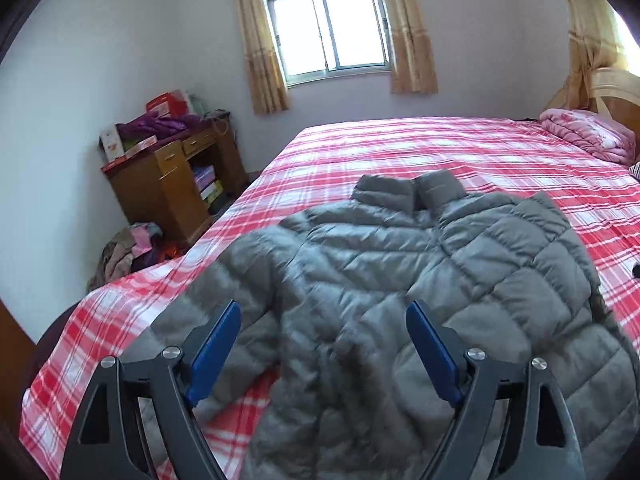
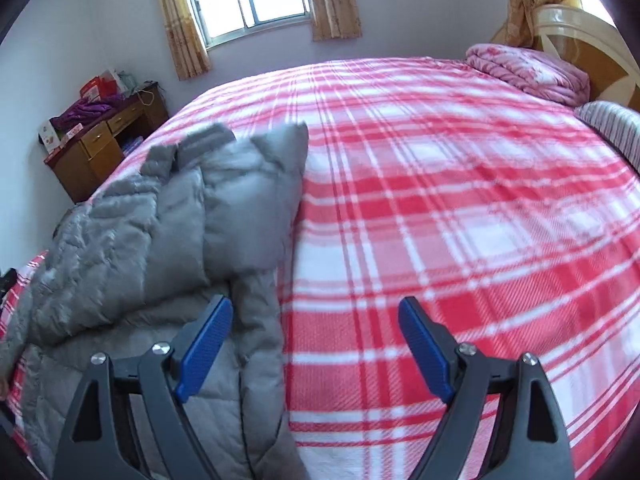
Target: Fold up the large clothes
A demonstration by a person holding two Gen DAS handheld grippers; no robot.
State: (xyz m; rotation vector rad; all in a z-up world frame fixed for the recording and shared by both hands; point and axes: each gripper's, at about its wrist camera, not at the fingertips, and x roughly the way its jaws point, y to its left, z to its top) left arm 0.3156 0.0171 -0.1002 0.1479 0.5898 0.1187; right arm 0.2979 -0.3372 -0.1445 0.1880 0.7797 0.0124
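Observation:
A grey quilted puffer jacket lies on a bed with a red and white plaid sheet, collar pointing away toward the window. My left gripper is open and empty, hovering over the jacket's near left part. In the right wrist view the jacket lies at the left, with a sleeve or side panel folded over onto its body. My right gripper is open and empty, above the jacket's right edge and the plaid sheet.
A folded pink quilt and a wooden headboard are at the far right. A striped pillow lies beside them. A cluttered wooden desk stands by the left wall with a clothes pile on the floor.

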